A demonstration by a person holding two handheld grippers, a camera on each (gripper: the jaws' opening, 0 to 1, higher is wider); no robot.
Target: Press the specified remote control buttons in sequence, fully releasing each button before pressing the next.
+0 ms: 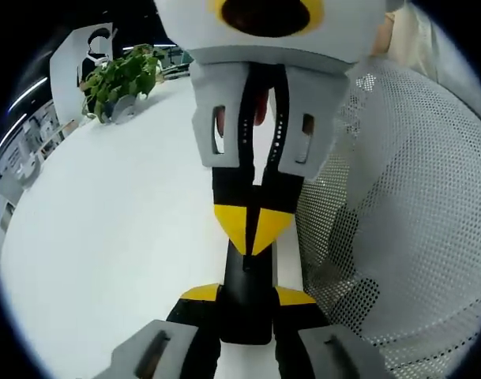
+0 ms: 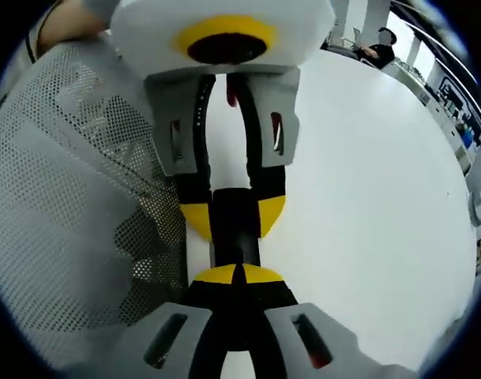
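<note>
White table (image 1: 106, 237) below. My left tongs (image 1: 246, 294) are part open, clamping the black remote (image 1: 246, 316) by its long sides. My right tongs (image 2: 238, 275) are closed tip to tip over its face. Its long axis runs from one tongs to the other. No lettering readable. Mesh chair (image 1: 398, 197) beside, plant (image 1: 122, 79) beyond.

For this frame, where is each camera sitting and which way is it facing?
Left gripper view: rides the left gripper, looking across the white table toward a plant. Its own fingers clamp the black remote, and the right gripper points back at it.
Right gripper view: rides the right gripper, facing the opposite way. Its own fingers are closed at the remote.
Shared: both grippers, remote, table, mesh chair.
</note>
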